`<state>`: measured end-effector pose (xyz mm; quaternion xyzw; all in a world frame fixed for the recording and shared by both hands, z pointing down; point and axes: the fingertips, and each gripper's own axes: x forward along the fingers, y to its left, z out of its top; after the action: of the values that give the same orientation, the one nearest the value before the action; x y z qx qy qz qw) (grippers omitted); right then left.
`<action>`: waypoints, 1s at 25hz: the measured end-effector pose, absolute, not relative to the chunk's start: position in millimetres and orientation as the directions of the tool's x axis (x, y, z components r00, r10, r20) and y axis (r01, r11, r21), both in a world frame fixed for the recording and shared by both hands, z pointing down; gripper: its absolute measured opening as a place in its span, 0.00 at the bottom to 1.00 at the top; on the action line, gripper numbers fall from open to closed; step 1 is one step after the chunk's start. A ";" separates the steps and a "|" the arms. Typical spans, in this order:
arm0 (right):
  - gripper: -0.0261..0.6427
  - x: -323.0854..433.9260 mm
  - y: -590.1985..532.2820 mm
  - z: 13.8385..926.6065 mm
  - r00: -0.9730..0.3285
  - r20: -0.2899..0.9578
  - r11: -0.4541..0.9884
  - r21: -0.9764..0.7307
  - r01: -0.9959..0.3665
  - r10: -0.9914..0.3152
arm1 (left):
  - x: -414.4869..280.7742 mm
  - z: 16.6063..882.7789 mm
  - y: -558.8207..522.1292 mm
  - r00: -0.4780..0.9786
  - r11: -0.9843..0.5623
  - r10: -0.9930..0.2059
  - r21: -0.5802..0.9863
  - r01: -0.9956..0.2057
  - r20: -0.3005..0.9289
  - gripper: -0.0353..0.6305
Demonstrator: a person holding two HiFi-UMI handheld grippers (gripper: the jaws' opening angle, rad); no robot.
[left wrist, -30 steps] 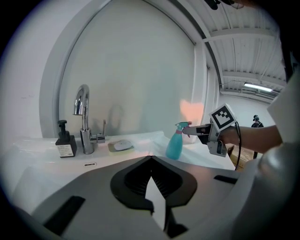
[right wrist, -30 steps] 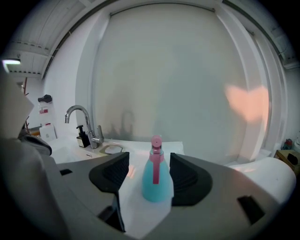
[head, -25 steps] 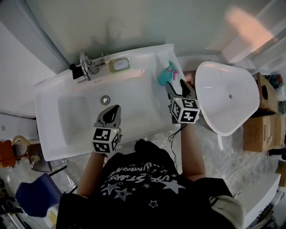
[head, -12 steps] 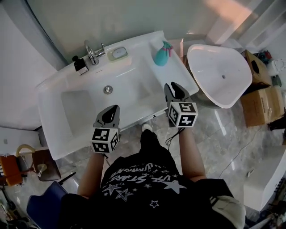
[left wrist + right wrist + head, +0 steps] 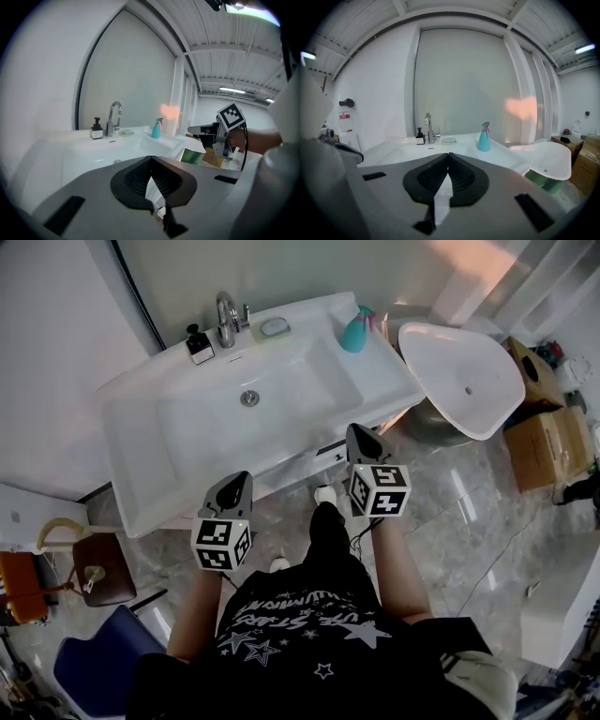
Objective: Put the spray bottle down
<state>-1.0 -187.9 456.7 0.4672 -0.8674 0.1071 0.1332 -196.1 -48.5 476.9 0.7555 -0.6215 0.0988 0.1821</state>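
**Grippers closed and empty, bottle on the sink**

Left gripper (image 5: 236, 482) and right gripper (image 5: 362, 433) each have their jaws pressed together on nothing, well back from the sink (image 5: 131, 451). The teal spray bottle (image 5: 355, 332) stands upright at the sink's back right corner. It looks like light, stiff, smooth plastic that could tip easily. Its body below the trigger seems the surest hold.

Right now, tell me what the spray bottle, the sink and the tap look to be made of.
Spray bottle: likely plastic, with a matte teal body and a pink trigger head.
Sink: glossy white, probably ceramic, with soft reflections on smooth moulded curves.
Tap: polished metal, likely chrome, bright and mirror-like.
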 end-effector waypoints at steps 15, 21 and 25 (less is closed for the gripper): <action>0.06 57.3 -75.5 454.7 -0.447 0.378 0.484 0.005 -0.875 -0.811 | -155.3 479.0 11.7 0.336 -0.294 -0.867 0.165 -0.941 0.368 0.08; 0.06 84.5 -50.0 455.7 -0.464 0.372 0.495 -0.014 -0.869 -0.804 | -117.1 471.6 20.8 0.357 -0.329 -0.862 0.139 -0.934 0.359 0.08; 0.06 106.0 -27.6 455.4 -0.485 0.375 0.514 -0.027 -0.857 -0.790 | -92.1 468.2 35.1 0.349 -0.322 -0.864 0.136 -0.937 0.362 0.08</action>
<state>106.0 -27.6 455.4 0.4816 -0.8552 0.1056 0.1599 -92.1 35.1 468.2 0.8051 -0.5593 0.1121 0.1623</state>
